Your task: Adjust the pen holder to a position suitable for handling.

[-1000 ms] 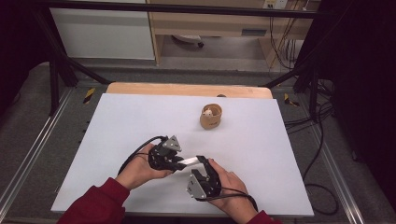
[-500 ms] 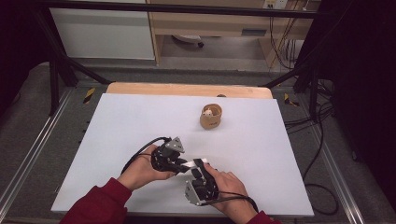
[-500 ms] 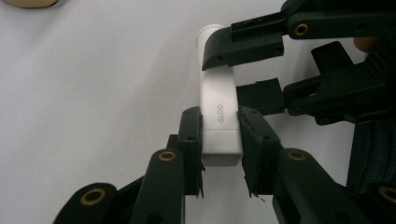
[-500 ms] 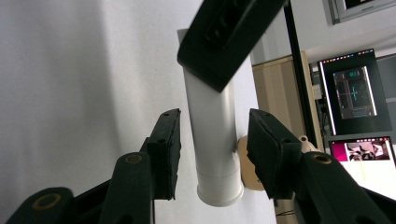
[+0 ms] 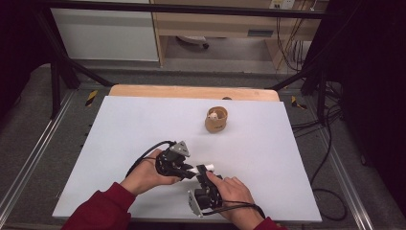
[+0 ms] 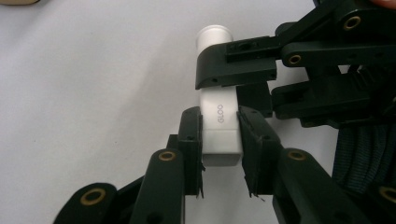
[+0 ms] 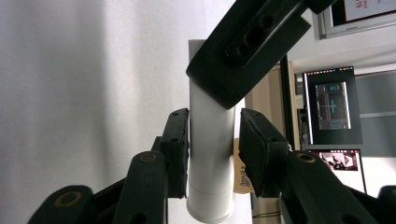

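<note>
Glue stick [image 6: 219,122], white and marked GLOO, is held above the tabletop [image 5: 143,124] near its near edge, clamped at the body by the left gripper [image 6: 220,135]. Right gripper [image 7: 212,144] jaws have just been closing around the cap end, one pad seemingly short of contact, presumably so the cap can be pulled off.
</note>
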`<move>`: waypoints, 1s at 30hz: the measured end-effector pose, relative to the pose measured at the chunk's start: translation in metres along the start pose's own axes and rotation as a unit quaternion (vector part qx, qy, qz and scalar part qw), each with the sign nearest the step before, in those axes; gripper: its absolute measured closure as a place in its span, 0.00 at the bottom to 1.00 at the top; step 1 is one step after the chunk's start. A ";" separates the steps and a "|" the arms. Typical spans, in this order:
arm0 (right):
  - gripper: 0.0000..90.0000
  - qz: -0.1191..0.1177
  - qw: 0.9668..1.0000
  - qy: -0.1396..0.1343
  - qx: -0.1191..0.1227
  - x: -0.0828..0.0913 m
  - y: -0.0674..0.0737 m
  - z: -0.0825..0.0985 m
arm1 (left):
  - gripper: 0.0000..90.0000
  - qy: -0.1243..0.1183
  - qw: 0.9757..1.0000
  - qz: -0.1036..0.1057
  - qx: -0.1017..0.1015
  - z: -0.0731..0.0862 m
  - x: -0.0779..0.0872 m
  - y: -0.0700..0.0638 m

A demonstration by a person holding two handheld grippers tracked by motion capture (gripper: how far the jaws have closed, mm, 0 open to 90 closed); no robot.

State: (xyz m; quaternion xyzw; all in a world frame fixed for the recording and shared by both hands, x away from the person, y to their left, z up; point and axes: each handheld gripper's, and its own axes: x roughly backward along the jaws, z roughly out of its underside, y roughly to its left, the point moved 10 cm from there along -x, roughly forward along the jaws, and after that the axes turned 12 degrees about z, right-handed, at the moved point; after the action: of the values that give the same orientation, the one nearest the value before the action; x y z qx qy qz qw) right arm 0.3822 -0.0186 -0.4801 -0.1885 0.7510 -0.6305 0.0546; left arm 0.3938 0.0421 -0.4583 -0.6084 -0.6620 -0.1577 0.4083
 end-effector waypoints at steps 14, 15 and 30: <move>0.77 -0.012 1.000 0.005 0.001 0.002 0.002 0.002 | 0.78 -0.026 0.999 0.015 0.013 0.001 -0.002 0.002; 0.77 -0.013 1.000 0.007 0.003 0.001 0.002 0.003 | 0.77 -0.031 0.999 0.012 0.015 0.001 -0.001 0.003; 0.77 -0.016 0.998 0.063 -0.026 -0.009 -0.007 0.046 | 0.52 -0.094 0.990 -0.092 0.050 0.033 0.047 0.034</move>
State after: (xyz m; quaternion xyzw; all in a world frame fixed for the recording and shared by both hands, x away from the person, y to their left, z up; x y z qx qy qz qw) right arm 0.4070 -0.0589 -0.4835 -0.1613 0.7662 -0.6219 -0.0080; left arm 0.4177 0.1041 -0.4540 -0.5355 -0.7580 -0.1035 0.3577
